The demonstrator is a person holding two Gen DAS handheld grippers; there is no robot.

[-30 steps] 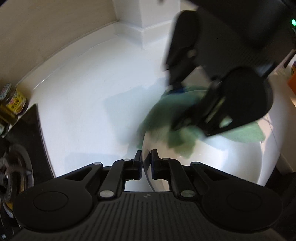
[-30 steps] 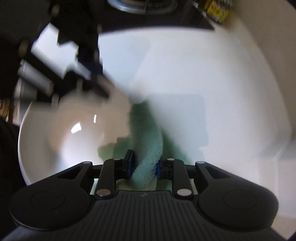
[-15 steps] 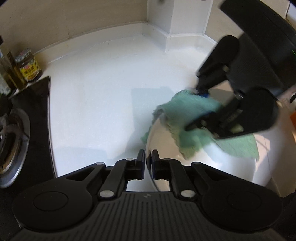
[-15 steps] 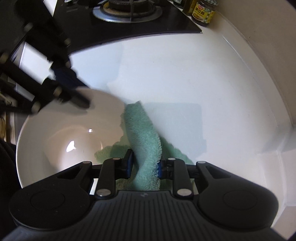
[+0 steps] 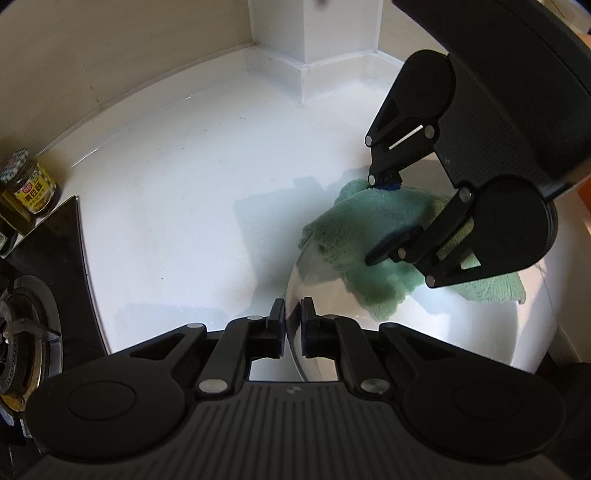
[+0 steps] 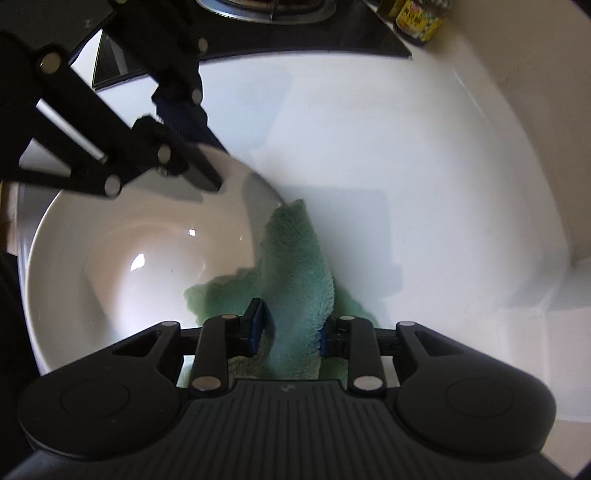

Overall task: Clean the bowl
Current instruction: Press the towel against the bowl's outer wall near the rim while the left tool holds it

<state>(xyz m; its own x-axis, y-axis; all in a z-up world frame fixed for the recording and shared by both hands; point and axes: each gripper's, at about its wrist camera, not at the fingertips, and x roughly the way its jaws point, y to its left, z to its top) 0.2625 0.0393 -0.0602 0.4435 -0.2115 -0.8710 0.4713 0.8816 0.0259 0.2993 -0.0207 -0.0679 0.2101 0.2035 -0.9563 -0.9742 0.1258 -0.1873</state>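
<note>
A white bowl [image 6: 110, 266] rests on the white counter; it also shows in the left wrist view [image 5: 461, 332]. My left gripper [image 5: 293, 317] is shut on the bowl's rim, one finger inside and one outside; it appears in the right wrist view [image 6: 192, 162] at the bowl's far edge. My right gripper [image 6: 291, 328] is shut on a green fluffy cloth [image 6: 295, 269], which drapes over the bowl's near rim and partly into it. In the left wrist view the right gripper [image 5: 373, 218] presses the cloth [image 5: 369, 236] on the rim.
A black gas hob [image 5: 33, 295] lies at the left, also at the top of the right wrist view [image 6: 258, 22]. A yellow-labelled jar [image 5: 27, 182] stands by the wall beside it. A wall corner post [image 5: 314, 37] rises behind the counter.
The bowl has been turned in the left gripper's hold, and the cloth in the right gripper has slid along the rim. The motion blur has gone.
</note>
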